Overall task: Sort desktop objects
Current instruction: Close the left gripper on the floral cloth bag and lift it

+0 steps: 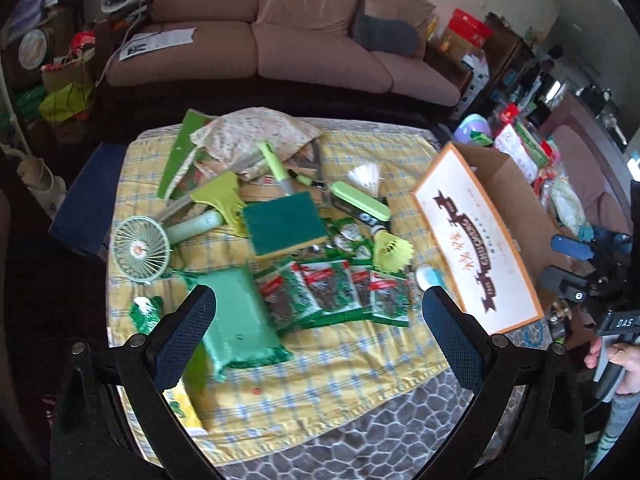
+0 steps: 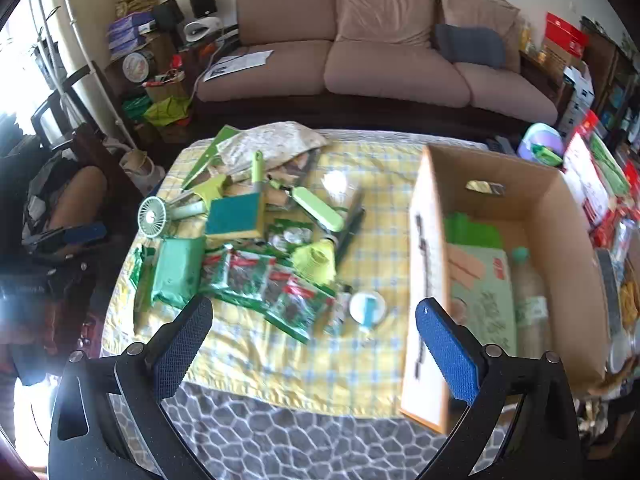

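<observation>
From the left wrist camera, the left gripper (image 1: 319, 308) hangs over the near end of the yellow checked cloth (image 1: 340, 364), its jaws spread wide with nothing between them. Past the fingers lie a green packet (image 1: 240, 320), a row of green snack sachets (image 1: 336, 292), a green sponge (image 1: 282, 222) and a small hand fan (image 1: 140, 248) whose handle runs up to the right. The cardboard box (image 1: 476, 236) stands to the right; its white side carries dark ornate lettering too warped to read. At the far right the right gripper (image 1: 592, 276) bears the letters "DAS".

From the right wrist camera, the right gripper (image 2: 314, 330) is released, fully spread and empty, straddling the box's (image 2: 424, 280) near wall. Inside, a bottle (image 2: 530, 300) lies lengthwise, cap pointing away, probably beside a green printed carton (image 2: 484, 304).
</observation>
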A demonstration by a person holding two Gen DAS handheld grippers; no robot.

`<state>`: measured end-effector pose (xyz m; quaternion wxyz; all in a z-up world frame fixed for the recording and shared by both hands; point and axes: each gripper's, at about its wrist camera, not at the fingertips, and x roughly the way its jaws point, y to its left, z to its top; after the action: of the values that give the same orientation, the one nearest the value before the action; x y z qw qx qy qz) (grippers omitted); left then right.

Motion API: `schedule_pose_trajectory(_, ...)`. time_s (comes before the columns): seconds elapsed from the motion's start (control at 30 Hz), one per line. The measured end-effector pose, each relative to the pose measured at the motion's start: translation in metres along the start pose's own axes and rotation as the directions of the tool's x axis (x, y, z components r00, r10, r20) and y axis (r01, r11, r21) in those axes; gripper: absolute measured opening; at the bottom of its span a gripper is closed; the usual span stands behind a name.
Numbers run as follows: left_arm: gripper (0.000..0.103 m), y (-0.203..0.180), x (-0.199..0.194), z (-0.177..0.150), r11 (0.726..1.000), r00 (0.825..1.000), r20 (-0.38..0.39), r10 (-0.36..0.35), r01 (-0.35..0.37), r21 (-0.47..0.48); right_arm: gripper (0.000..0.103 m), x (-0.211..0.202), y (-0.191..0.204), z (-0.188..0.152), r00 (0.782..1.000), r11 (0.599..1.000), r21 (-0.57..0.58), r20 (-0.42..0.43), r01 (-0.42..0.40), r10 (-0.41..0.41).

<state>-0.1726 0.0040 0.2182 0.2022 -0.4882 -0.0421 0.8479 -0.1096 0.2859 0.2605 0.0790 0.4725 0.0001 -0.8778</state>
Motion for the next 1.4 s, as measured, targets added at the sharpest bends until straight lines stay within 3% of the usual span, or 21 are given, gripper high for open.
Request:
schedule_pose_trajectory(0.23,0.103,0.087,0.026,0.033,0.997,0.998,0.011,0.059,-0.058,-0.055,0.103,0.054,0.029,0.038,0.999,0.999,-0.011,0.007,-0.048,0.049)
schedule_pose_trajectory(0.43,0.101,0.127,0.069,0.076,0.996,0.997,0.0,0.077,-0.077,-0.05,0.103,0.111,0.027,0.086,0.993,0.991,0.072,0.013,-0.116,0.115)
schedule_pose_trajectory(0.67,0.089,0.149,0.148,0.133,0.992,0.989,-0.074,0.125,-0.125,0.002,0.099,0.186,0.013,0.154,0.989,0.973,0.177,0.021,-0.145,0.144)
schedule_pose_trajectory(0.83,0.089,0.159,0.213,0.163,0.991,0.979,-0.155,0.13,-0.129,0.018,0.085,0.251,-0.001,0.193,0.99,0.962,0.236,-0.014,-0.135,0.143)
schedule_pose_trajectory(1.0,0.089,0.159,0.264,0.175,0.991,0.965,-0.223,0.134,-0.124,0.056,0.083,0.311,-0.018,0.209,0.99,0.942,0.314,-0.034,-0.123,0.14)
schedule_pose_trajectory(1.2,0.088,0.149,0.297,0.172,0.989,0.959,-0.25,0.137,-0.118,0.089,0.081,0.355,-0.019,0.216,0.992,0.952,0.296,-0.068,-0.084,0.108)
schedule_pose_trajectory(1.33,0.079,0.144,0.305,0.168,0.986,0.961,-0.235,0.145,-0.121,0.114,0.073,0.369,-0.012,0.215,0.991,0.961,0.264,-0.076,-0.084,0.108)
schedule_pose_trajectory(1.37,0.071,0.144,0.304,0.169,0.988,0.964,-0.225,0.139,-0.118,0.104,0.068,0.372,-0.007,0.215,0.991,0.968,0.241,-0.086,-0.075,0.099)
schedule_pose_trajectory(1.4,0.055,0.145,0.303,0.17,0.989,0.969,-0.212,0.13,-0.112,0.094,0.061,0.375,-0.002,0.214,0.992,0.976,0.209,-0.1,-0.054,0.077)
